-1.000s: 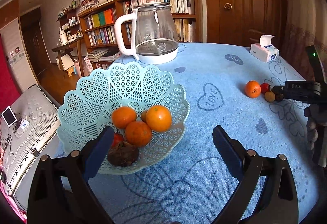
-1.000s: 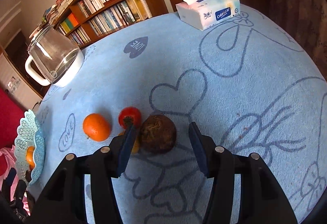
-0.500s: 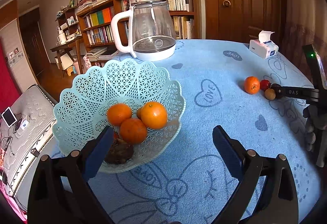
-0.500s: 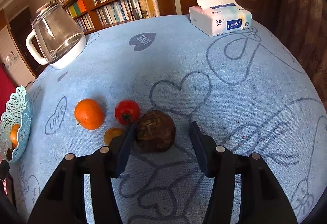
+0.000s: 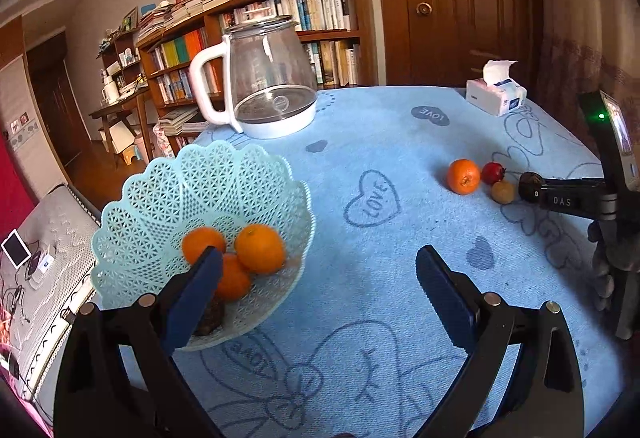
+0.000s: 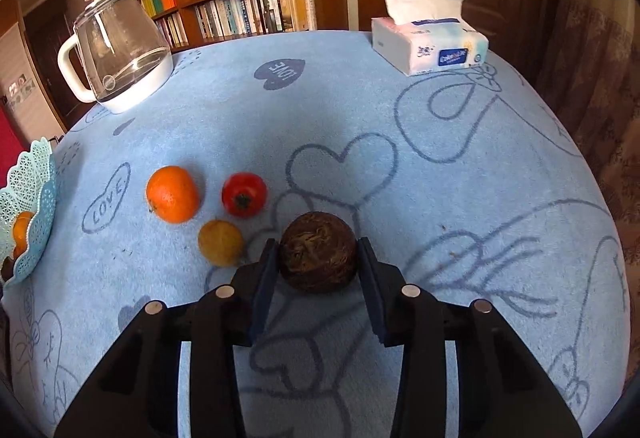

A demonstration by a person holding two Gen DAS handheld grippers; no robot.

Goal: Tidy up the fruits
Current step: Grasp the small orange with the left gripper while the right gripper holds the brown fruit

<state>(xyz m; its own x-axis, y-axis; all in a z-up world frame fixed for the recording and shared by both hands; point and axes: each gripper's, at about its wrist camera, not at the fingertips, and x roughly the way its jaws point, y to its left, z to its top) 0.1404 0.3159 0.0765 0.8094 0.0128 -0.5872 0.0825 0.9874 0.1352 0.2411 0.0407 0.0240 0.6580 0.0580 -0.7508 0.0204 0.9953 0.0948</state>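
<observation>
A dark brown fruit (image 6: 318, 257) is sitting between the two fingers of the right gripper (image 6: 318, 262), whose jaws are closing in against both its sides on the blue desk (image 6: 460, 166); whether it is lifting off the cloth cannot be told. Just left of that gripper's left finger a small yellow fruit (image 6: 220, 242) is lying, and a little ahead and to the left a red fruit (image 6: 243, 195) and an orange (image 6: 172, 194) are resting side by side. Far ahead to the right a tissue box (image 6: 430, 47) is standing near the desk's edge, and far ahead to the left a glass kettle (image 6: 118, 56) is standing.

The left gripper (image 5: 316, 278) is hanging with its jaws wide apart and holding nothing. Its left finger is reaching over the near rim of a pale green basket (image 5: 168, 194), which is holding three oranges (image 5: 259, 248) and a dark fruit (image 5: 208, 316) at the near side. The right gripper (image 5: 560, 200) is showing off to the right of it, beside the loose fruit.
</observation>
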